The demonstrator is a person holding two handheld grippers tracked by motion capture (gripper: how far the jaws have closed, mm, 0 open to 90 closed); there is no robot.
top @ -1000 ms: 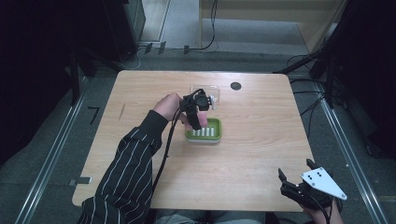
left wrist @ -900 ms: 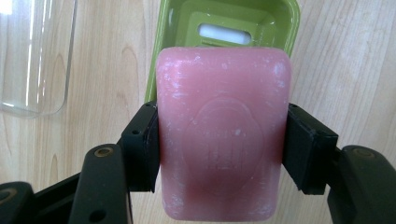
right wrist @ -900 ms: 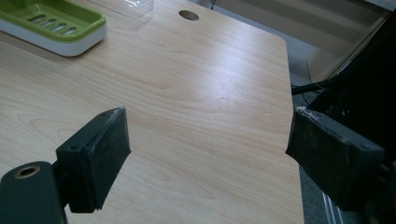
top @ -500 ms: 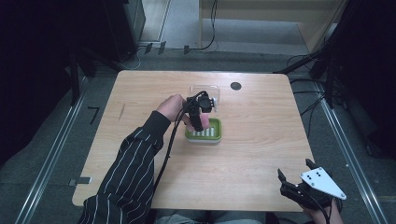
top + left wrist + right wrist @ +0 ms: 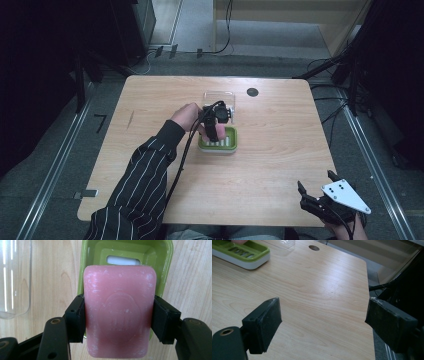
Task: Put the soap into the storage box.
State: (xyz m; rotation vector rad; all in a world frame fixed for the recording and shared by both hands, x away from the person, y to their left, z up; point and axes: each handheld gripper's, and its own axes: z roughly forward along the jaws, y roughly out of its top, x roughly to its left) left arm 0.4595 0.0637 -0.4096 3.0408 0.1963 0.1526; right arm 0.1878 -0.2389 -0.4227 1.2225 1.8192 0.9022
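Left gripper [image 5: 117, 322] clamped on a pink soap [image 5: 118, 310], one pad pressed against each long side. Raised round emblem stamped on the soap's face, its lettering too soft to read. Just beyond the jaws, under the soap, a green dish [image 5: 165, 267], with a white slotted insert showing past the soap's far edge. No contact visible between soap and dish. Off to one side of the jaws, a clear lid [image 5: 15, 280] flat on the table [image 5: 190, 277], apart from the dish, nothing in it.

From above: left gripper [image 5: 212, 131] over the dish [image 5: 231, 145], near its left end, lid [image 5: 219, 97] just behind, hand [image 5: 186, 116] wrapped round the grip, striped sleeve trailing back to the near edge.

Right gripper [image 5: 315, 196] at the near right corner of the table, well apart from the dish, jaws spread wide, nothing between them. Ahead of those jaws, bare wood [image 5: 317, 290]; far off to their left, the dish [image 5: 242, 255], pale slots lined up inside; beyond it a corner of the lid [image 5: 282, 243], then a dark round hole [image 5: 314, 247] in the tabletop near the far edge.
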